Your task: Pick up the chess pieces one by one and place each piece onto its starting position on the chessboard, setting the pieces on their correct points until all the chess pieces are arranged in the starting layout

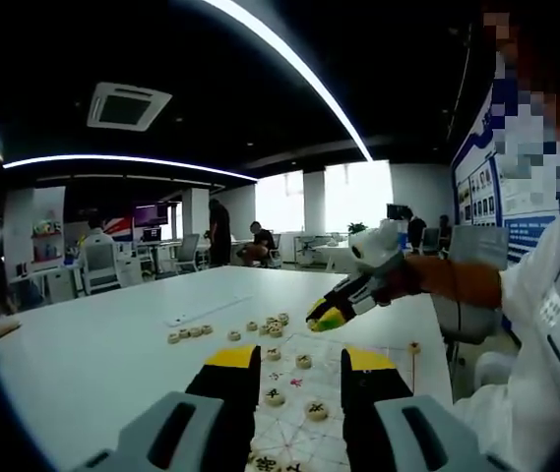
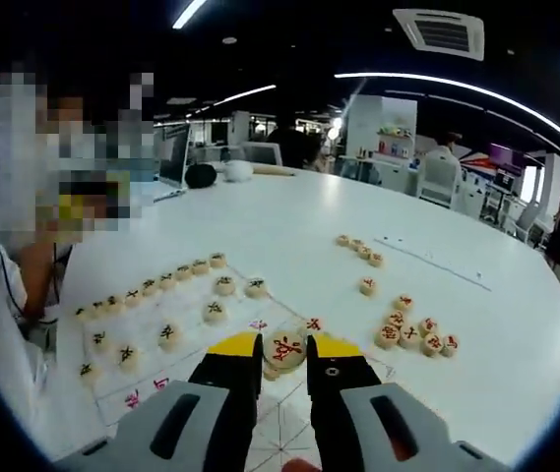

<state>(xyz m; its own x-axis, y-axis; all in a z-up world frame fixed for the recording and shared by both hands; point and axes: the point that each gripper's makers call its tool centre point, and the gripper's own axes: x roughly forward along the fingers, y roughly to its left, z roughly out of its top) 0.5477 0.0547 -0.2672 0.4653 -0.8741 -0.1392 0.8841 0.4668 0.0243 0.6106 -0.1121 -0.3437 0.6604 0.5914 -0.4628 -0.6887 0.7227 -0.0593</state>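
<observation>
A: Where is the right gripper [image 2: 284, 359]?

B: Low over the paper chessboard [image 2: 289, 423], jaws clamped on a round wooden chess piece with a red character [image 2: 285, 348]. In the left gripper view it [image 1: 325, 320] reaches in from the right, tilted down over the board's far edge, on a hand [image 1: 383, 251] with the forearm about level above the white table [image 1: 102, 344].

A: And the left gripper [image 1: 301, 366]?

B: Held above the board's near part, jaws apart with nothing between them.

A: The other pieces?

B: Black-marked pieces [image 2: 166, 280] stand in rows on the board's left part. A cluster of red-marked pieces [image 2: 412, 329] lies off the board on the table to the right, with a short line of pieces [image 2: 360, 248] farther back.
</observation>
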